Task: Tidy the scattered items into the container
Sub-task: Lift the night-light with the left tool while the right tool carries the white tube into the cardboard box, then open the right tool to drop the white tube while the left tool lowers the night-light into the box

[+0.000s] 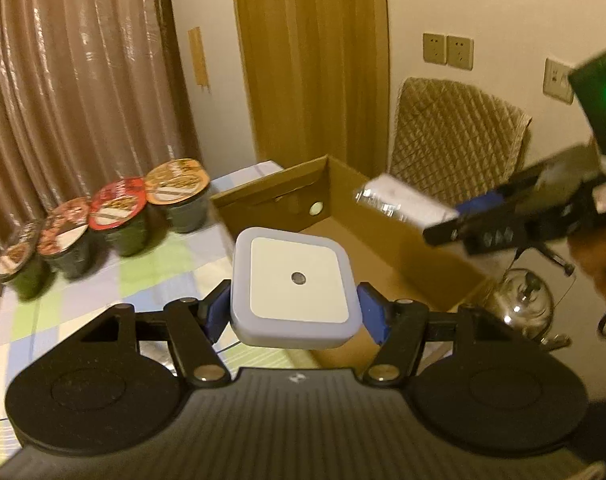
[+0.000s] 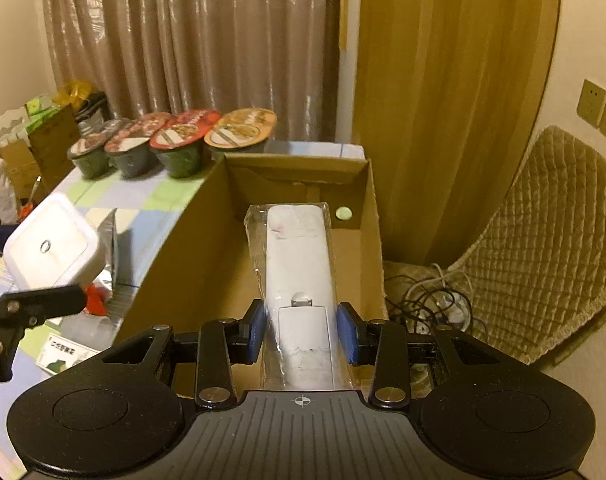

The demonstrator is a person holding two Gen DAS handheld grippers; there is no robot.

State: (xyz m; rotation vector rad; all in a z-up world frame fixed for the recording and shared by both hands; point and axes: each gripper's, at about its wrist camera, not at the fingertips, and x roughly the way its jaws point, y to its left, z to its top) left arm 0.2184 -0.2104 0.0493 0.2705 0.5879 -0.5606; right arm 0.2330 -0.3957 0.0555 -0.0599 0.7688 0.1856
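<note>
The left gripper (image 1: 295, 312) pinches a square white night light (image 1: 297, 292) above the checked tablecloth (image 1: 151, 264), near the cardboard box (image 2: 207, 240). The right gripper (image 2: 303, 330) clamps a wrapped white remote (image 2: 299, 272) over the open box. Four noodle cups (image 2: 175, 140) stand far left, before a curtain (image 2: 191, 32).

Right hand-held gripper (image 1: 455, 216) is motion-blurred in left wrist view, body cut off at right edge; its plastic-wrapped white remote (image 1: 403, 200) is smeared, no detail. Hand (image 1: 599, 276) behind it blurred, mostly out of frame. Printing on the four foil-lidded instant noodle cups (image 2: 175, 136) is too small to read. Small printed card on the bench (image 2: 61, 356) is partly hidden by gripper body, text illegible.
</note>
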